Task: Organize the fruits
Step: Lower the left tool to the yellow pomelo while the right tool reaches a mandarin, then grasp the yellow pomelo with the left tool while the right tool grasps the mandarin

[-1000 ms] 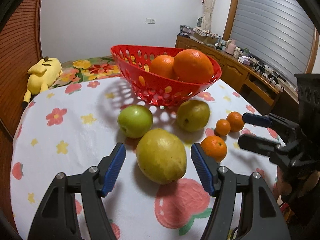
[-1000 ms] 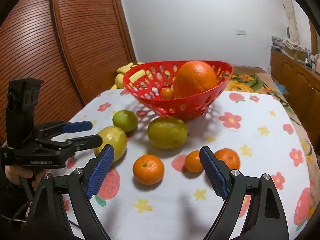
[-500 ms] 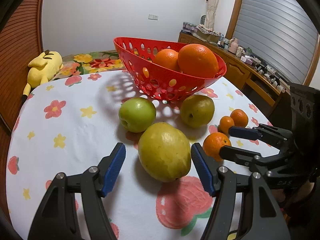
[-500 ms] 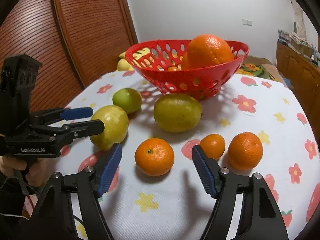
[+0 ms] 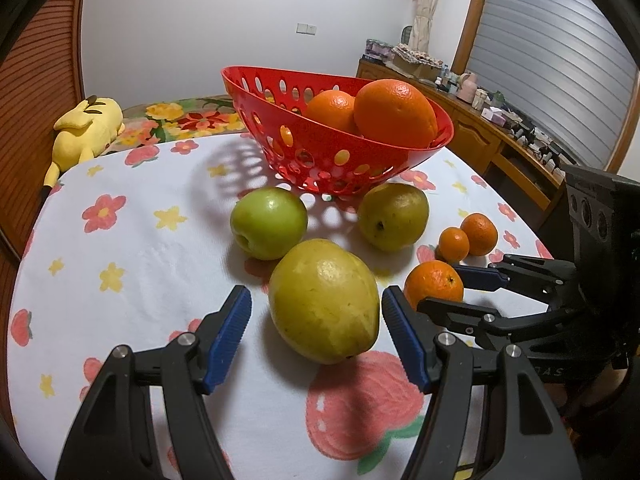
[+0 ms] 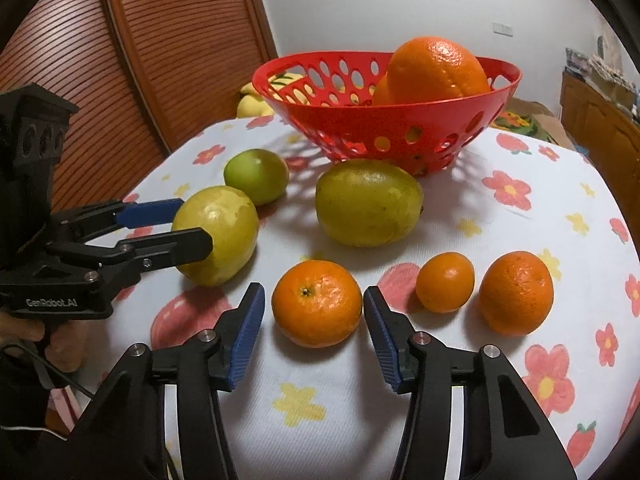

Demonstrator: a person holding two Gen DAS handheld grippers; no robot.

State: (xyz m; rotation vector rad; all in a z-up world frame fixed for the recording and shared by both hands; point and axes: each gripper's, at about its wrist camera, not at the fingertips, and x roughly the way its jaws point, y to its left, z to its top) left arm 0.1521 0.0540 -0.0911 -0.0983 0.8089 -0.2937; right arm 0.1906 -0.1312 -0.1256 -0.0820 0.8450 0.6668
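Note:
A red perforated basket [image 5: 320, 152] [image 6: 440, 124] holds two oranges [image 5: 394, 114] at the back of the table. My left gripper [image 5: 316, 304] is open, its blue pads on either side of a big yellow-green fruit [image 5: 324, 300] [image 6: 218, 234] without touching it. My right gripper [image 6: 314, 306] is open around a mandarin [image 6: 316, 304] [image 5: 434, 284], pads close to its sides. A green apple [image 5: 268, 222] [image 6: 256, 176], another yellow-green fruit [image 5: 392, 216] [image 6: 368, 202] and two smaller mandarins [image 6: 445, 282] [image 6: 516, 292] lie on the flowered tablecloth [image 5: 120, 260].
A yellow plush toy [image 5: 86, 132] lies off the table's far left edge. A wooden slatted door [image 6: 140, 60] stands on the left. A wooden sideboard [image 5: 500, 148] with small items runs along the right wall.
Both grippers have moved forward. The left now straddles the big yellow-green fruit; the right has closed in around the nearest mandarin and its jaws have narrowed.

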